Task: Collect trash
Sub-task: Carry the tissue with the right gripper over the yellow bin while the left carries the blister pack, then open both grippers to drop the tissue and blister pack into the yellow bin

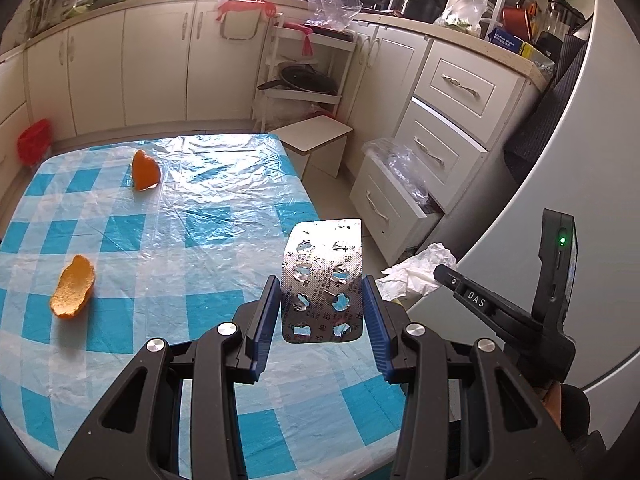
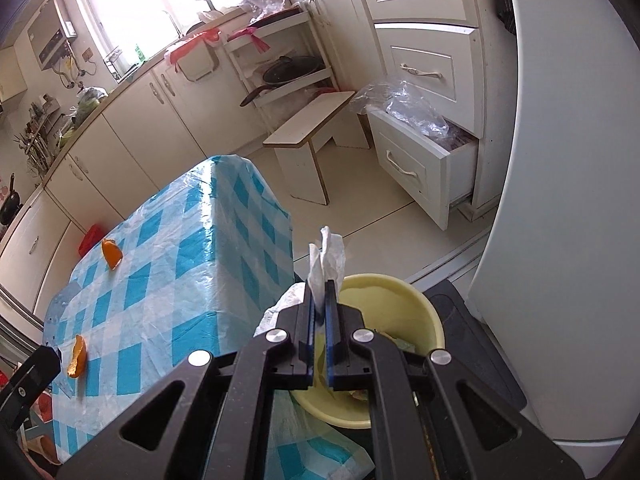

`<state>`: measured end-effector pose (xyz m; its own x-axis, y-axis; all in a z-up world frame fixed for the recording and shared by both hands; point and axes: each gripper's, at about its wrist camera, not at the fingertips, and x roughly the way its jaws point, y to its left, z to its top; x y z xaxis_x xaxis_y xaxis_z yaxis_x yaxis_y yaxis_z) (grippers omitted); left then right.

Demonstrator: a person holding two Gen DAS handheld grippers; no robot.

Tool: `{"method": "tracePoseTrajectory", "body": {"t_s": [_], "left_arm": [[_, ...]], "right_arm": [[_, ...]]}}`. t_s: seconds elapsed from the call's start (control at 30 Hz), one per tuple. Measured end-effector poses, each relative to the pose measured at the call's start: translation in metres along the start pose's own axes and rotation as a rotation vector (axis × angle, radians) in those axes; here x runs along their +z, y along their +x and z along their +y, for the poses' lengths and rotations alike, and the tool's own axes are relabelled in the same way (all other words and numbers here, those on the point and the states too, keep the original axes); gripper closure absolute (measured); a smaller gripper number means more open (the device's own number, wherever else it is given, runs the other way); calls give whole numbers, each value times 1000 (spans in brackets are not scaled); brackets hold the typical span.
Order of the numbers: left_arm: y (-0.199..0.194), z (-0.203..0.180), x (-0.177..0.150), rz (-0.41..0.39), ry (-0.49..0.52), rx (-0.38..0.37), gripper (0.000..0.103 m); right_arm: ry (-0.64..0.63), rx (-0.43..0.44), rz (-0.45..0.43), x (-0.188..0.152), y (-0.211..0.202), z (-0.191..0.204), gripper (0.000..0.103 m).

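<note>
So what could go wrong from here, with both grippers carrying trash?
1. The left gripper holds the blister pack only by its thin edges; it may bend and slip out.
2. The tissue in the right gripper is light and hangs near the rim of the yellow bowl; it could drift outside when released.
3. Two orange peels could be forgotten.

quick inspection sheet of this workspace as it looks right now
surface: table under a blue-and-white checked plastic cover.
job's things: two orange peels, far peel and near peel, lie on the cover; yellow bin stands beside the table.
clutter: nothing seen on the table besides the peels.
grippers: left gripper holds an empty blister pack by its edges; right gripper is shut on a crumpled tissue above the bin.
cables: nothing seen.
surroundings: kitchen cabinets, open bottom drawer, white stool.
</note>
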<state>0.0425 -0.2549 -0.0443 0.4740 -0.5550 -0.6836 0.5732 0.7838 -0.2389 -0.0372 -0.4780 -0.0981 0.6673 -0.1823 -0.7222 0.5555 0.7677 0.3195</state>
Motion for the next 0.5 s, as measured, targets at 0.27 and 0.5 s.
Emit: {"method": "tracePoseTrajectory", "body": {"t_s": [0.27,0.5], "left_arm": [[12,-11,-1,19,16,-11,64],[24,-22,-3,34,37,-21,64]], "right_arm": [[25,-21,37,0,12,-7,98],[77,-11,44,2,11,-15,54]]}}
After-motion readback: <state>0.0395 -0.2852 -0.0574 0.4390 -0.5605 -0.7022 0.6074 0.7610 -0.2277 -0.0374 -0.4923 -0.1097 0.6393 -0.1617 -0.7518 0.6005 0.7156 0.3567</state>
